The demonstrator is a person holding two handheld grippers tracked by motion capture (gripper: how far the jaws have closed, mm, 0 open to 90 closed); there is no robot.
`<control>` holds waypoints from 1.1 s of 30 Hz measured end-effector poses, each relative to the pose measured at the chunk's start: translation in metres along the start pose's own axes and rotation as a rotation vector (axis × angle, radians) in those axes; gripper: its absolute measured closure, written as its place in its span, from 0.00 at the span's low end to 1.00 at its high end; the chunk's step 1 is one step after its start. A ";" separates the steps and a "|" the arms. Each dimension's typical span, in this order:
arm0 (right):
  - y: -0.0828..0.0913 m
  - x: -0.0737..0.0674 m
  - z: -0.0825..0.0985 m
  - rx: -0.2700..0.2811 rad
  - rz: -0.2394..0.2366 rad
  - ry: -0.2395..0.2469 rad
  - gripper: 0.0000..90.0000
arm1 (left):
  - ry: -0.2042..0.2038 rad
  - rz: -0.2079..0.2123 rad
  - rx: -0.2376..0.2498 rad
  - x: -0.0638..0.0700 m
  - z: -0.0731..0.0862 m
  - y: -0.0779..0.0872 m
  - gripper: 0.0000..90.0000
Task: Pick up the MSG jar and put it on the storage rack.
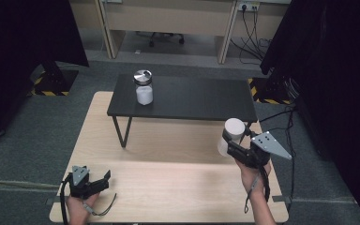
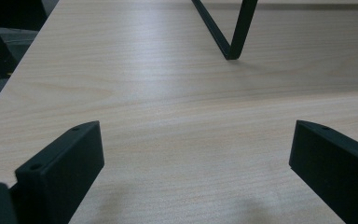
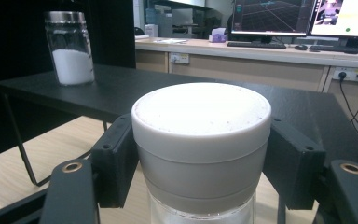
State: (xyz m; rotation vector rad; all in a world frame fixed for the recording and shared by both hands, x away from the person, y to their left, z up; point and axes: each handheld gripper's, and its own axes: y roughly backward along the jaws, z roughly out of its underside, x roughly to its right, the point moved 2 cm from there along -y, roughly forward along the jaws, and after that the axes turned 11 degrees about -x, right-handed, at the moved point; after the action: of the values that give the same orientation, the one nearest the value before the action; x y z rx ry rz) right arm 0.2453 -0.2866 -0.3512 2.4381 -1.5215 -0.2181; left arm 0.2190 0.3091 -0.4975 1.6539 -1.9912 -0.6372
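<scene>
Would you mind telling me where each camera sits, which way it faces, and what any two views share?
High view: above the person's side, facing forward and down on the wooden table; both forearms and hands enter below.
Left gripper view: on the left gripper, skimming bare tabletop; open jaws.
Right gripper view: on the right gripper, facing the black shelf; jaws clamp a white-capped jar.
Shared: glass jar, high and right gripper views.

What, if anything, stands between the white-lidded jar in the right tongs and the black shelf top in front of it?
Nothing visible. The right tongs grip the white-lidded jar by its lid, near the black shelf's front right corner. The top there is bare; the glass jar with the metal lid stands far off at the far left end.
</scene>
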 end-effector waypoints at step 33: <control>-0.003 0.023 -0.065 0.012 0.064 -0.060 0.37 | -0.007 0.015 0.005 -0.002 0.001 0.000 0.02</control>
State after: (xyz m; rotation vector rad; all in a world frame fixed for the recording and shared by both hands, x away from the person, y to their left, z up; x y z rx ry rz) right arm 0.2753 -0.2970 -0.2902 2.4086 -1.6271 -0.2726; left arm 0.2191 0.3115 -0.4982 1.6403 -2.0094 -0.6336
